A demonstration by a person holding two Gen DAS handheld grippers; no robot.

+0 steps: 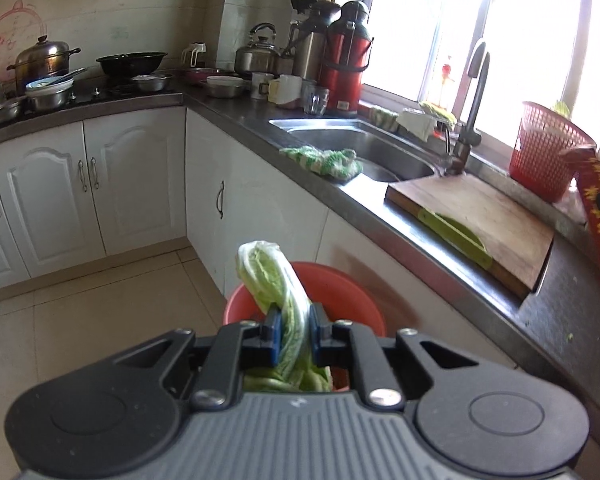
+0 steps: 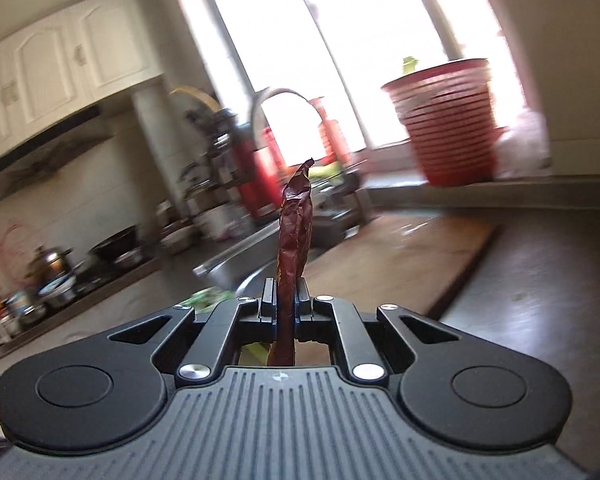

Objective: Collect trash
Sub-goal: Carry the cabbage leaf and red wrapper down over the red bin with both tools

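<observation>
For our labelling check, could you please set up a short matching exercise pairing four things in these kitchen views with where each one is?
Things:
1. cabbage leaf
2. dried chili pepper
3. green-and-white cloth
4. red mesh basket

Places:
A. by the window
B. in the right gripper
C. on the sink edge
D. in the left gripper

Pairs: 1-D, 2-B, 3-C, 4-A

A dark L-shaped surface (image 1: 432, 236) runs along white cabinets under a window. A steel sink (image 1: 352, 140) is set into it, with a green-and-white cloth (image 1: 322, 160) draped over the sink's front rim. A wooden board (image 1: 480, 224) lies just beside the sink. A red basket (image 1: 548, 152) stands on the ledge behind. An orange bucket (image 1: 340, 292) sits on the tiled floor (image 1: 100, 320).
</observation>
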